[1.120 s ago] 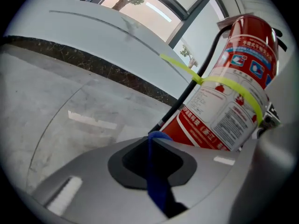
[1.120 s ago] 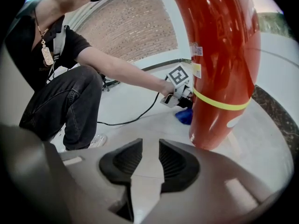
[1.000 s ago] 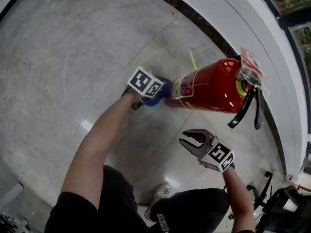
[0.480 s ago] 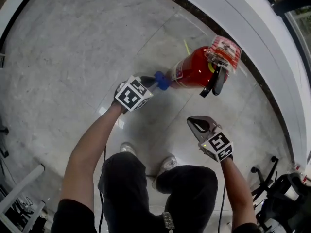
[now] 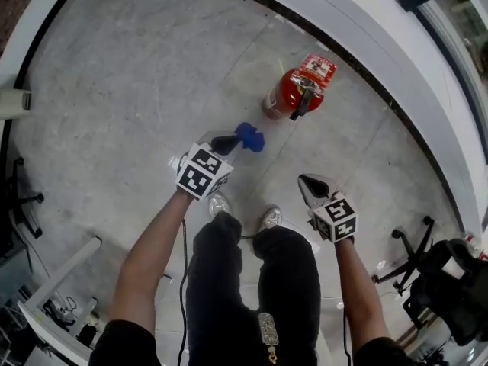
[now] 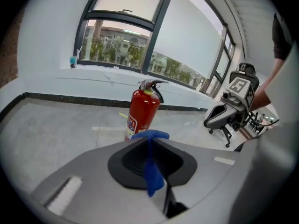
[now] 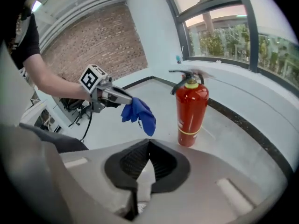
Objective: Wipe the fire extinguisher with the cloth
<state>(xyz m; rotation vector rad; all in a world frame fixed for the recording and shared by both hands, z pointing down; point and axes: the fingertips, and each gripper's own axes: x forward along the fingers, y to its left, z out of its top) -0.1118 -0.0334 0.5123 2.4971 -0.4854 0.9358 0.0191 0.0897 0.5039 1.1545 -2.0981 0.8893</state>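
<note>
Head view: fire extinguisher (image 5: 293,91) stands upright, clear of both grippers; left gripper (image 5: 229,142) clamps blue cloth (image 5: 249,136), right gripper (image 5: 311,187) closed empty, so wiping looks finished or paused

We see daylight pouring through windows (image 6: 122,45), sky washed out; pale floor (image 5: 137,82) evenly lit, shadows faint. Fisheye bends edges; dark vignette rings both gripper views.
</note>
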